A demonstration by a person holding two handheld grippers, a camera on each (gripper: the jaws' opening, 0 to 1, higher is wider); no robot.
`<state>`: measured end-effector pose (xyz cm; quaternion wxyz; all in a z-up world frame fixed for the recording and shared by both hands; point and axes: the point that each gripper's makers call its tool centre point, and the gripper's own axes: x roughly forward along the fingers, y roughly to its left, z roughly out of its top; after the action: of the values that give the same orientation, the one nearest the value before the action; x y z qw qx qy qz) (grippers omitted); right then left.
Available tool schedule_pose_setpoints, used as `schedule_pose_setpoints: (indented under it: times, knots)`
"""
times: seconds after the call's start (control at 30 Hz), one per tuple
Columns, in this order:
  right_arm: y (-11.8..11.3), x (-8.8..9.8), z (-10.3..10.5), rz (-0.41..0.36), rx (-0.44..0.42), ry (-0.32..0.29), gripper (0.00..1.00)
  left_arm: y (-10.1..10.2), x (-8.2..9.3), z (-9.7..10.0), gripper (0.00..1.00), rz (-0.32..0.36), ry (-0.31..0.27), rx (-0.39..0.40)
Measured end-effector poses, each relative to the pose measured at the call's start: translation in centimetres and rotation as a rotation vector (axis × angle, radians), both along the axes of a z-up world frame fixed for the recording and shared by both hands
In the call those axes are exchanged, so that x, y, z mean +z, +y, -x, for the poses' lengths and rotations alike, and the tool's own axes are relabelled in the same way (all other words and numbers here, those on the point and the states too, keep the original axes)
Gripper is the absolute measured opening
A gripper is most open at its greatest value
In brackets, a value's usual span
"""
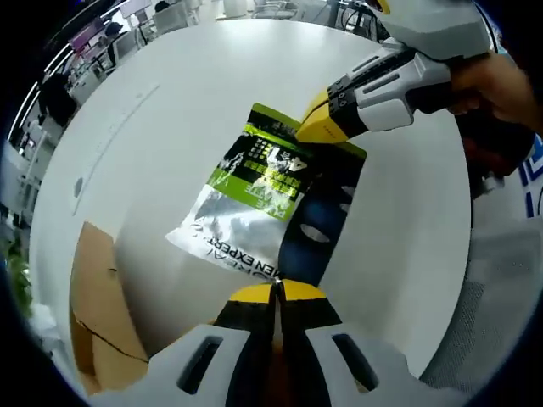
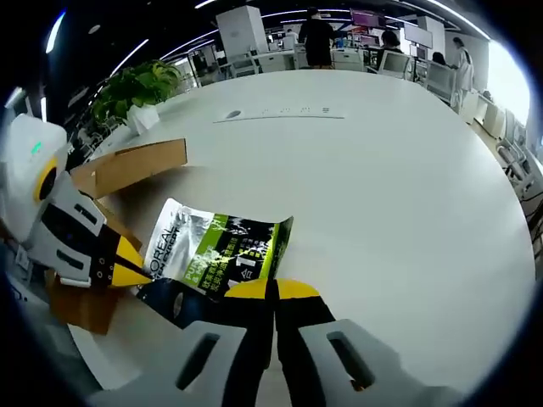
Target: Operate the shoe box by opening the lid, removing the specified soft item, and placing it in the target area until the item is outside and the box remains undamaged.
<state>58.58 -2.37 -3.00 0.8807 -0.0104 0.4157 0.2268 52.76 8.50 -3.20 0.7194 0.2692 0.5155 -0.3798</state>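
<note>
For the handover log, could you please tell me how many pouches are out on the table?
1: a silver-and-green pouch lies on the white table, beside the cardboard box, pinched at opposite ends by both claws.

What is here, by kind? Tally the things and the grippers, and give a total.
Foil pouch: 1
Cardboard box: 1
Potted plant: 1
Grippers: 2, the left gripper and the right gripper
Total: 5

White table [image 2: 382, 170] lies open — cardboard box [image 2: 127, 170] crowds its edge.
</note>
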Motion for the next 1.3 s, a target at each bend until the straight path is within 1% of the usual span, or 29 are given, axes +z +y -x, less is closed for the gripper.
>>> schedule_pose_setpoints:
  times: [0.07,0.2,0.27,0.33,0.4,0.53,0.63,0.7,0.8,0.87,0.93,1.07,1.17,1.3]
  knots:
    - [-0.1,-0.3,-0.1,0.017,0.014,-0.009,0.00,0.0,-0.1,-0.1,0.00,0.001,-0.001,0.007]
    - [-0.5,-0.4,-0.3,0.015,0.009,-0.014,0.00,-0.1,-0.2,-0.4,0.00,0.005,-0.010,0.013]
    - [-0.6,-0.4,-0.3,0.018,0.014,-0.019,0.01,-0.2,-0.2,-0.5,0.00,0.018,0.002,0.050]
    - [-0.7,-0.5,-0.4,0.020,0.021,-0.028,0.02,-0.2,-0.2,-0.5,0.00,0.020,0.001,0.044]
    - [-0.7,-0.5,-0.5,0.020,0.025,-0.032,0.03,-0.3,-0.2,-0.4,0.00,0.018,-0.012,0.020]
    - [-1.0,-0.4,-0.6,0.041,0.035,-0.044,0.04,-0.3,0.3,-0.2,0.02,0.018,-0.022,0.007]
    - [-1.3,-0.2,-0.4,0.062,0.050,-0.050,0.05,-0.1,0.8,-0.4,0.02,0.004,-0.054,-0.005]
    - [-1.7,-0.1,-0.4,0.076,0.050,-0.060,0.06,0.0,1.2,-0.5,0.04,0.009,-0.071,-0.004]
    - [-2.0,0.4,-0.5,0.076,0.047,-0.068,0.08,0.0,2.1,-0.6,0.10,0.027,-0.092,0.004]
    - [-2.2,0.8,-0.5,0.083,0.051,-0.081,0.09,0.0,2.6,-0.5,0.11,0.036,-0.102,0.007]
    - [-2.3,1.5,-0.4,0.080,0.053,-0.093,0.10,0.0,3.3,-0.5,0.12,0.065,-0.113,0.027]
    - [-2.0,2.6,0.1,0.085,0.072,-0.116,0.13,0.0,4.5,-0.3,0.16,0.107,-0.127,0.049]
    - [-1.7,3.2,0.5,0.079,0.083,-0.126,0.14,0.0,5.3,0.1,0.20,0.167,-0.123,0.087]
    - [-1.2,3.8,1.2,0.082,0.103,-0.133,0.16,0.7,6.0,0.4,0.23,0.185,-0.134,0.112]
